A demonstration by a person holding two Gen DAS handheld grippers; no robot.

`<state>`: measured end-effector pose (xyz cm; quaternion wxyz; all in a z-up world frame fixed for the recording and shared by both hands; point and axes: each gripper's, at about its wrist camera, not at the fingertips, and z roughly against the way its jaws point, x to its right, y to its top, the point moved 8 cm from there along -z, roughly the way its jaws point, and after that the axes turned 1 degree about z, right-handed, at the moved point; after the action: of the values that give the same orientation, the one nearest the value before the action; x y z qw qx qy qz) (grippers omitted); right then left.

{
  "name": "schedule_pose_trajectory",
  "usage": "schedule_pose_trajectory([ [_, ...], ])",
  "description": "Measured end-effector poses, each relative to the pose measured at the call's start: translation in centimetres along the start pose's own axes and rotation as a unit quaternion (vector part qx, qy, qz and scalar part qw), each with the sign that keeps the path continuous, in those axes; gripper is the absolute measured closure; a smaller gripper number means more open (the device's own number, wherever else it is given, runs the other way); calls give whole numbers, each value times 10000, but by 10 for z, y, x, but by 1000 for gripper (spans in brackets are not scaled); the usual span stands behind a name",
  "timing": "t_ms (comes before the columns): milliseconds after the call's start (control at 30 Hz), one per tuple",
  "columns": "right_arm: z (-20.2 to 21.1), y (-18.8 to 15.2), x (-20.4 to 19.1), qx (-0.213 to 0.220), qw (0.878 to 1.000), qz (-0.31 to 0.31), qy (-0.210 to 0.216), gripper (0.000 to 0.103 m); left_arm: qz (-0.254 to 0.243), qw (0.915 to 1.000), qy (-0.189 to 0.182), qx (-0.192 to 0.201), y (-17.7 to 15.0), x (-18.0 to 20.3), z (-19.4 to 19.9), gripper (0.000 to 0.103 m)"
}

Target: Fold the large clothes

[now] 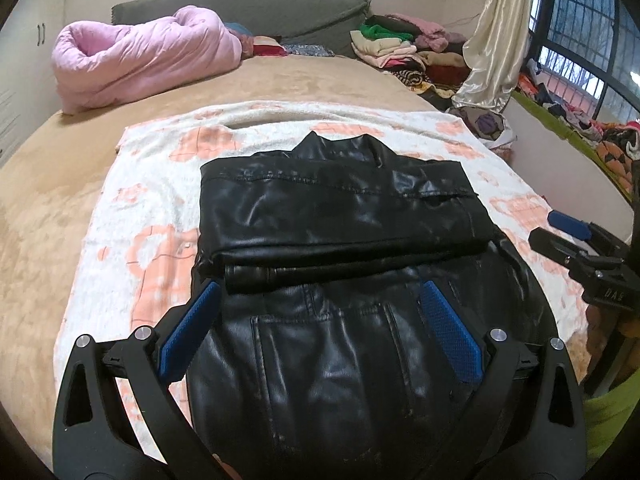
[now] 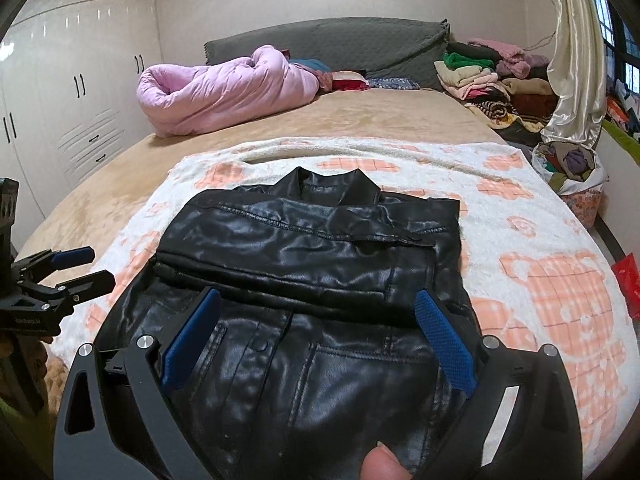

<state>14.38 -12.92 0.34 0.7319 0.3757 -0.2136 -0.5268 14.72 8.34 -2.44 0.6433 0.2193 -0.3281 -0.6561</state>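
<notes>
Black leather fills the near edge of both wrist views: the jacket's (image 1: 340, 320) lower hem lies right under each tool. Left tool (image 1: 316, 296) has its blue pads spread wide, straddling the jacket's near-left part and gripping nothing. Right tool (image 2: 318, 304) is likewise wide and empty, over the near-right part; a fingertip (image 2: 380, 462) shows at the bottom of its view. Both tools hover side by side, about equally near the hem.

Outward from them, the folded-in sleeves form a band across the jacket, running left to right. Beyond that band the collar points away, toward the headboard. So the jacket's long axis runs straight ahead of the tools, hem nearest, collar farthest. It lies on a white and orange blanket (image 1: 160, 240) spread over the bed (image 1: 48, 184). Judging from this, the next fold likely carries the hem forward toward the collar.
</notes>
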Motion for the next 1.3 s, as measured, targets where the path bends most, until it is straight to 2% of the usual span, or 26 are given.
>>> schedule_pose_trajectory([
  [833,28,-45,19,-229,9997,-82,-23,4,28,9994,279,-224,-42,0,15,9],
  [1300,43,-75,42,-448,9987,-199,-150,4,147,9977,499,-423,-67,-19,19,9],
])
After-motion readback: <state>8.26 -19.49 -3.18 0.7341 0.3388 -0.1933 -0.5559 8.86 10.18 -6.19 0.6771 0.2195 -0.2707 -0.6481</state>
